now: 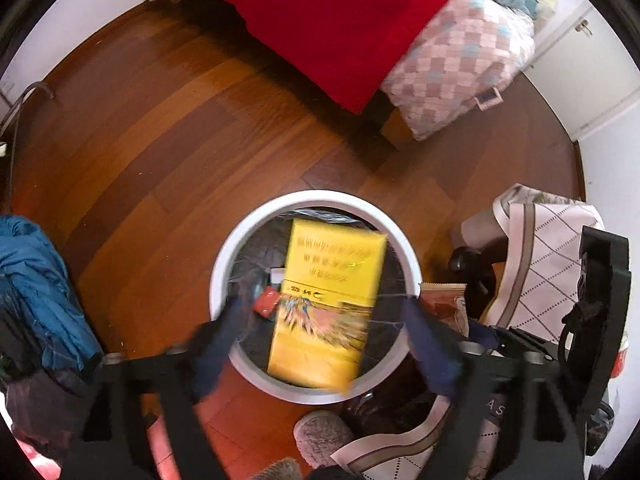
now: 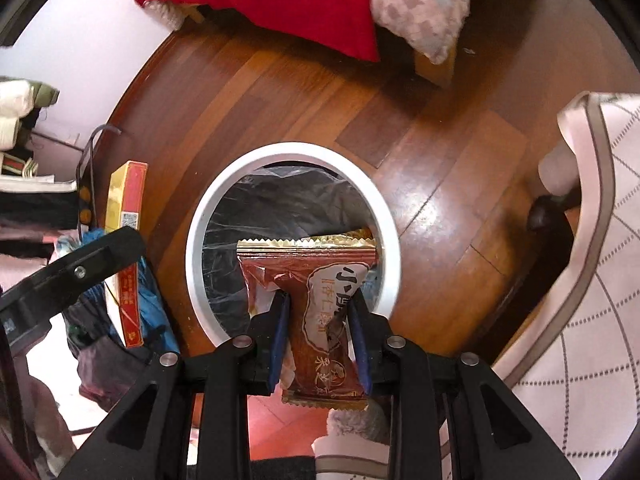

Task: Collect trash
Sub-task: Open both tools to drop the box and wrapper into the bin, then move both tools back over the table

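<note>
Left gripper released, yellow box over the bin; right gripper grasping a brown wrapper; box could catch the rim.

A home bedroom: red-blanketed bed, checked quilt, wooden floor, heaped clothes.

Evenly lit by soft indoor light, fairly bright. Strong fisheye bending at the edges, black corners around each round picture. Motion blur across the yellow box and the left gripper fingers. Sharp print on the brown snack wrapper. White glare on the wooden floor and the bin liner. Dark shadow beneath the red blanket.
</note>
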